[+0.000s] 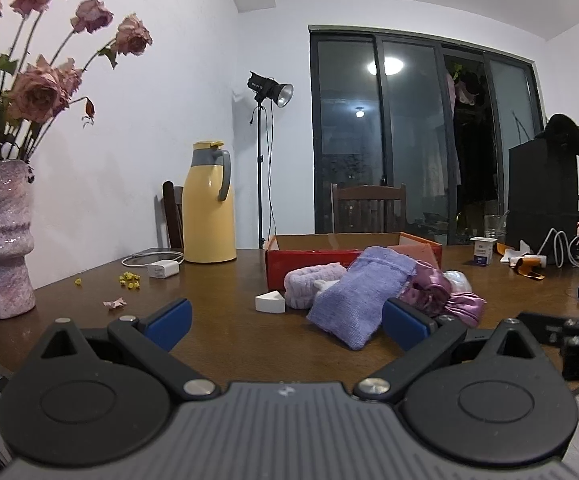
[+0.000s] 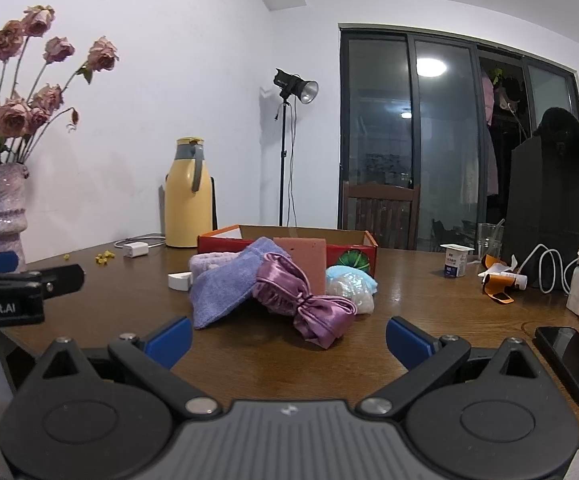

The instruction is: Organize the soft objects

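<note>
On the brown table, just in front of an open red box, a heap of soft things waits: a lavender knitted cloth, a pale fluffy headband, a shiny purple satin scrunchie, a pink sponge leaning against the box wall, and a crinkly blue-and-white plastic cap. Both tongs are spread wide and carry nothing. The left gripper sits low near the table edge, its right blue pad just beside the near corner of the lavender cloth, whether touching or only in front of it I cannot tell. The right gripper faces the satin scrunchie, which lies ahead between the lines of its two fingers but clear of them. As I judge it, no item has yet been taken and the job is at its start, the box being the likely home for the pile. To do this step well, I would pick from the top and near side of the heap first, the cloth for the left tongs and the scrunchie for the right, closing on a thick fold rather than a loose edge so the fabric does not slip out. Satin will likely slide; the cloth may drag the headband along. A small white wedge-shaped object beside the heap should be left alone.
</note>
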A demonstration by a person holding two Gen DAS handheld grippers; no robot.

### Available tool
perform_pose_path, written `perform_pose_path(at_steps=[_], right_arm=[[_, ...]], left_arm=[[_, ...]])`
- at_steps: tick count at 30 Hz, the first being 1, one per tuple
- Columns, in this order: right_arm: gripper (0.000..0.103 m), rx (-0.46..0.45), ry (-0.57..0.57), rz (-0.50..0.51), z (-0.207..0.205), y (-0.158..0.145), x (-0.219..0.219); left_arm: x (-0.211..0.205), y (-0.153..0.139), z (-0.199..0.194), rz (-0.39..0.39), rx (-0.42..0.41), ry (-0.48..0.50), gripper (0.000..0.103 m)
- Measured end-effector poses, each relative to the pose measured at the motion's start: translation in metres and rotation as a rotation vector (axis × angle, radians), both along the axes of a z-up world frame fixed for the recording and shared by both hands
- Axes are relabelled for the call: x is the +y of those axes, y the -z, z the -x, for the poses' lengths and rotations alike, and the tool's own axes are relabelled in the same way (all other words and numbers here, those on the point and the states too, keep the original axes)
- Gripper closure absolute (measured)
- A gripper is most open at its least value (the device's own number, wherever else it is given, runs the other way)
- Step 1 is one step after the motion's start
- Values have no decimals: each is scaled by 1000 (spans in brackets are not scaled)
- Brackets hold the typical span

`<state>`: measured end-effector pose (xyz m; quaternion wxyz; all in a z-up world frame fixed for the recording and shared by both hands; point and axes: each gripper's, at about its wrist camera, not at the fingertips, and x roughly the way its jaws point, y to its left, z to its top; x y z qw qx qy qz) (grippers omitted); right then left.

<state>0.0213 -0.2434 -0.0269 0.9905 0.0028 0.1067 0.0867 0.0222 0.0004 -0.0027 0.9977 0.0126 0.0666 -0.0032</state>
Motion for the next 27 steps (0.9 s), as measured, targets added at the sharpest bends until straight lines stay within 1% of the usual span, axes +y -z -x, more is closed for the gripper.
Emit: perform_pose_path(at_steps=[4,6,9,10,12,13,14,16,18,19,20,21,22,23,24,25,26,27], right_arm=[[0,19,-11,-34,-39,-9,-4],[0,47,-35,-78,-65,-14,-5],[0,49,-96,-127,-103,-22,-2],[2,56,-108,-128,-115,-23,2],[8,85,-126,-132,-144,-25,10],[15,101,-132,-129,-157,-25,14],[19,120,-134,-128,-171,-24,18],[21,160,-127,-123,-195,-22,25],[26,205,-111,-124,-216,-18,31],[33,221,-108,-126,-224,-16,33],[45,231,-106,-126,-229,-13,35],[49,231,-95,-114,-232,-11,38],[54,221,-84,-95,-233,-10,41],[63,205,-73,-67,-233,-8,44],[69,193,-59,-47,-232,-7,46],[84,186,-55,-42,-231,-8,47],[90,176,-64,-44,-229,-9,48],[92,167,-77,-46,-226,-12,48]], left_arm=[[3,-1,-32,38,35,15,0],[2,1,-55,56,91,51,0],[4,5,-88,120,175,100,0],[4,7,-98,143,195,113,0],[4,9,-117,178,216,134,0],[4,11,-127,198,225,143,0],[3,13,-136,212,240,144,0],[3,17,-154,248,275,147,0],[4,21,-172,287,310,163,4],[5,22,-178,308,332,170,12],[6,22,-185,332,355,186,17],[6,23,-190,349,374,210,19],[5,25,-194,354,396,231,27],[4,27,-198,357,411,243,43],[4,29,-200,365,428,263,49],[3,30,-202,368,444,283,58],[2,30,-202,369,450,288,66],[3,30,-199,367,443,289,71]])
